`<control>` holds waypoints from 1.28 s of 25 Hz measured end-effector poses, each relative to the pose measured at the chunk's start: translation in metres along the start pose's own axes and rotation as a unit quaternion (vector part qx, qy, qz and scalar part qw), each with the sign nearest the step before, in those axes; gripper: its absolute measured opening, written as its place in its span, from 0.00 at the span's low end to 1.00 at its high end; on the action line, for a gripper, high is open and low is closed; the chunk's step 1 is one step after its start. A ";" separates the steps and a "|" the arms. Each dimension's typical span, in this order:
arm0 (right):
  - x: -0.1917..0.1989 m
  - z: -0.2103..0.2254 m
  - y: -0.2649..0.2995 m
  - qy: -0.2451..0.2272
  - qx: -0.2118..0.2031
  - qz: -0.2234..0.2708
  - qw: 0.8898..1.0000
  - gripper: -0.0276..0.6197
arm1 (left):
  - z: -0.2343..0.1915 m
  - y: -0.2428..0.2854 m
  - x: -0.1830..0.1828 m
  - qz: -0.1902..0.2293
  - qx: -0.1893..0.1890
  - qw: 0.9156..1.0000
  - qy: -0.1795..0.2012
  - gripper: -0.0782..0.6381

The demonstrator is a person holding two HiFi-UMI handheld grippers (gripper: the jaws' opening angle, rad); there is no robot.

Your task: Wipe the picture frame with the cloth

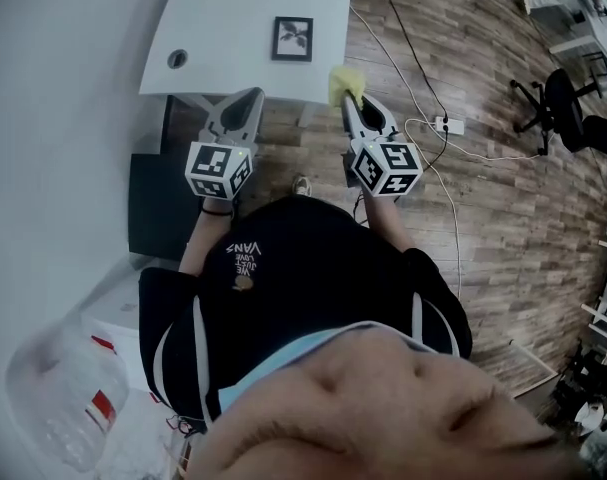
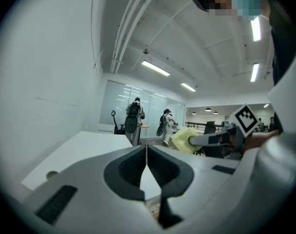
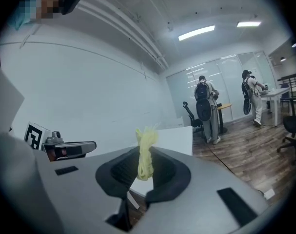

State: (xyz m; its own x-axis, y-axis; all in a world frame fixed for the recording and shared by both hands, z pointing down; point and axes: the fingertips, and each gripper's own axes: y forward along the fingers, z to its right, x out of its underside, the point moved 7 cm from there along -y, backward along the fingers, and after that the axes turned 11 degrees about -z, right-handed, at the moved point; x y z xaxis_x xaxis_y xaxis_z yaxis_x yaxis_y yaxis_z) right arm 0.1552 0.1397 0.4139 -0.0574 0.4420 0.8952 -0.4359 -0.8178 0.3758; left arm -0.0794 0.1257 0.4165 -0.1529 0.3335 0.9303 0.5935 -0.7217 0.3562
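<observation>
Frame (image 1: pixel 292 39) sits on the table (image 1: pixel 213 28) near its front right edge, with bare top to its left. Right gripper (image 1: pixel 349 103) pinches the cloth (image 1: pixel 343 80) at that edge. Left gripper (image 1: pixel 249 96) is closed and empty.

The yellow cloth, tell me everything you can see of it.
The cloth is pale yellow and looks like soft fabric, bunched into a small rumpled wad. The right tool is shut on it. In the right gripper view, a folded strand stands pinched between the jaws, with a frayed tuft above them. In the head view it shows at the near edge of the white table, apart from the picture frame. Only the tool touches it.
</observation>
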 end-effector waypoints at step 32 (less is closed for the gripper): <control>-0.035 0.023 0.107 0.027 0.013 -0.023 0.999 0.11 | -0.080 0.076 -0.026 -0.027 0.037 0.999 0.001 0.13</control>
State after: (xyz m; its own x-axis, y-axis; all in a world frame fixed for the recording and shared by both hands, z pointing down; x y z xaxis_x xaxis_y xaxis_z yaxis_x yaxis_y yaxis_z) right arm 0.1309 0.0280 0.4286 -0.0863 0.4984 0.8626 -0.4159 -0.8048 0.4234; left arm -0.0931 0.0134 0.4265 -0.1886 0.3696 0.9098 0.6404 -0.6561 0.3993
